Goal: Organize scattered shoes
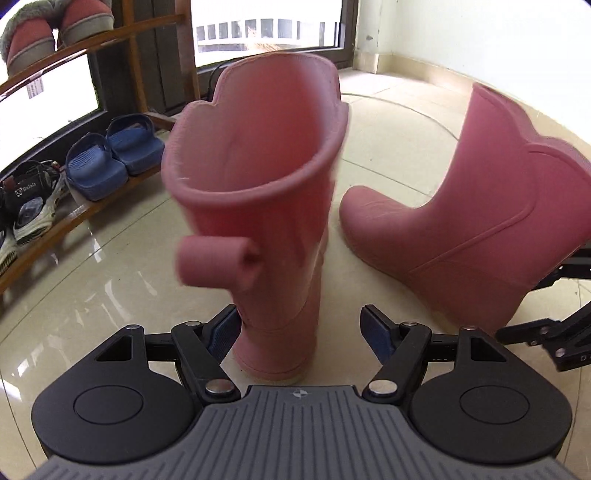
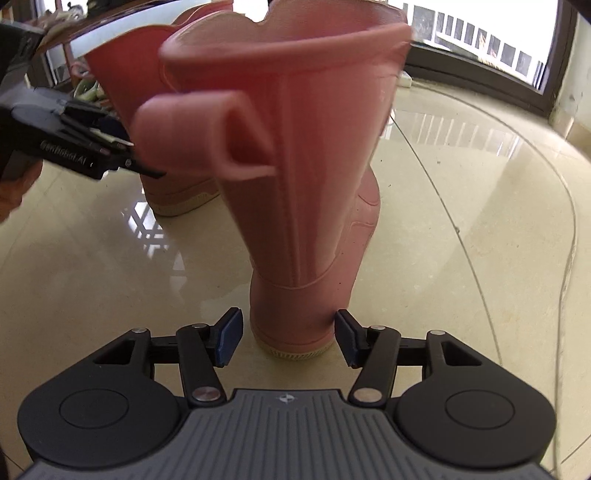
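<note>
Two pink rubber boots stand on the glossy floor. In the left wrist view the near boot [image 1: 266, 192] rises right in front of me, pull loop facing the camera. Its heel sits between the fingers of my left gripper [image 1: 299, 328], which is open, the left pad close against the heel. The second boot [image 1: 476, 229] is to the right, toe pointing left, with my right gripper [image 1: 554, 332] behind its heel. In the right wrist view that boot [image 2: 314, 177] has its heel between the open fingers of my right gripper [image 2: 288, 332]. The other boot [image 2: 147, 110] and left gripper [image 2: 92, 155] show at left.
A wooden shoe rack [image 1: 48, 236] runs along the left with blue slippers [image 1: 114, 155], sandals [image 1: 29, 206] and plush pink slippers [image 1: 55, 29] on a higher shelf. A window [image 1: 273, 29] fills the far wall. A thin cable [image 2: 569, 258] curves across the floor at right.
</note>
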